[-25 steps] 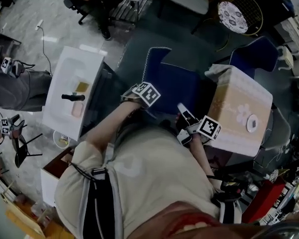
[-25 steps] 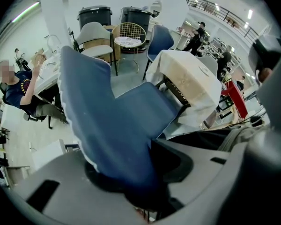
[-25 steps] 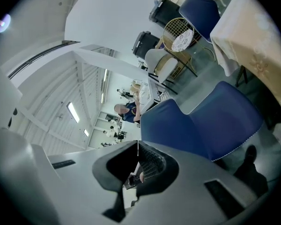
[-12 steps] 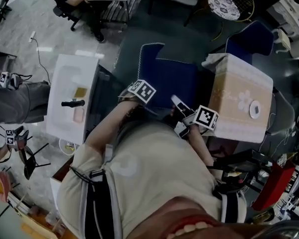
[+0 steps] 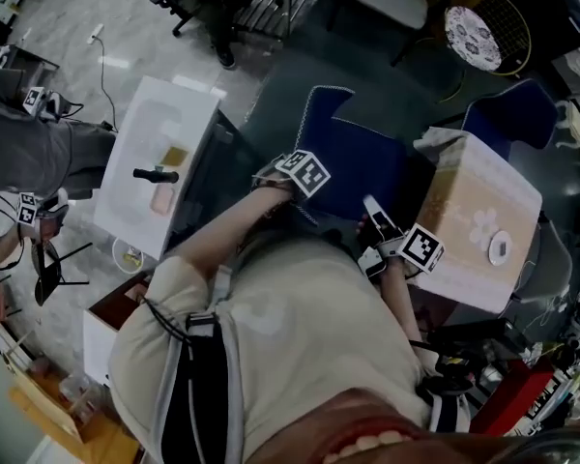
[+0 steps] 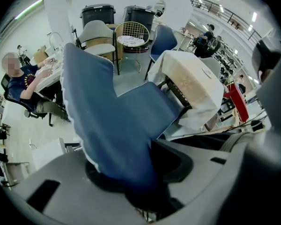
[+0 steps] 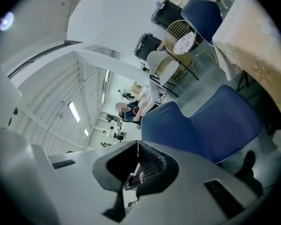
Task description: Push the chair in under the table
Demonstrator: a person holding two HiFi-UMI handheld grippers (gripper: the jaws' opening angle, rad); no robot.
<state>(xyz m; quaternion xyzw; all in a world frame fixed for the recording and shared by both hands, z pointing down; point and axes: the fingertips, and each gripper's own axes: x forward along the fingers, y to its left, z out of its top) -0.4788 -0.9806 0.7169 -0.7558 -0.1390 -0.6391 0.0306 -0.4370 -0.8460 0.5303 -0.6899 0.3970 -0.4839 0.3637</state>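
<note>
So the blue chair (image 5: 360, 165) sits facing the bench (image 5: 469, 211), with the front edge of its seat right up against the cream cloth (image 6: 192, 86) hanging off the bench. Most of the seat is out in the open though, so I'd say the push isn't done yet.

The left gripper (image 6: 131, 184) comes down steeply on the top of the backrest, and its jaws are partly apart and clamped on the blue padded edge. You can see the fabric running right in between them. Makes sense to me, since the backrest is the far end from the bench, so pushing from there sends the whole chair straight in.

The right gripper (image 7: 138, 165) has its jaws closed on nothing. It's hanging low next to the seat on the bench side, aimed across the chair, not touching anything that I can make out. Probably just kept out of the way, or ready to nudge the seat.

A second blue chair (image 5: 510, 114) sits beyond the bench, well clear of the path.
</note>
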